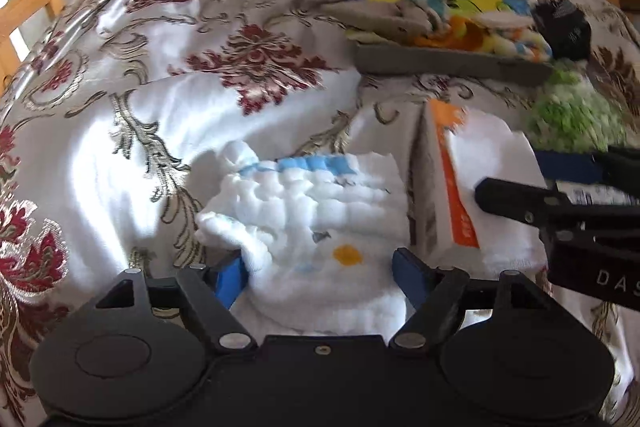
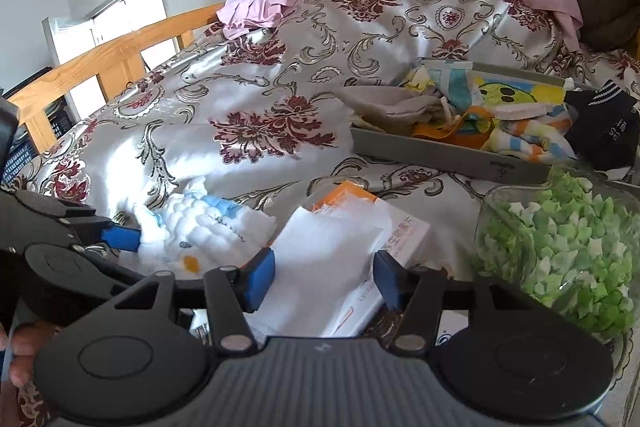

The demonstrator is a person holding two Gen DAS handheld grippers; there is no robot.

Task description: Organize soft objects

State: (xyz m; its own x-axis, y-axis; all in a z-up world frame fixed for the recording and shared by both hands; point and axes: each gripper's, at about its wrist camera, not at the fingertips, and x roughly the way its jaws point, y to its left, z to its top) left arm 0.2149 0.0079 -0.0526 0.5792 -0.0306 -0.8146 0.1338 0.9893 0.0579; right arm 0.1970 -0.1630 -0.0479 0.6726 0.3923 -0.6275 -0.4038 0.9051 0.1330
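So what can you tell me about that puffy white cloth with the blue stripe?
The puffy white crinkled cloth with the blue stripe looks like soft quilted gauze, loosely bunched, with a small orange spot and faint grey marks. It lies on the shiny floral bedspread, between the open blue pads of the left gripper, beside an orange-and-white carton.

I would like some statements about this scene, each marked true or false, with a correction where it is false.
1. The grey tray holds colourful cloths. True.
2. The left gripper is shut tight with nothing between its fingers. False: its jaws are open around the puffy white cloth.
3. The glass jar holds green and white pieces. True.
4. The black sock lies under the right gripper. False: it lies by the tray; a flat white cloth is between the jaws.
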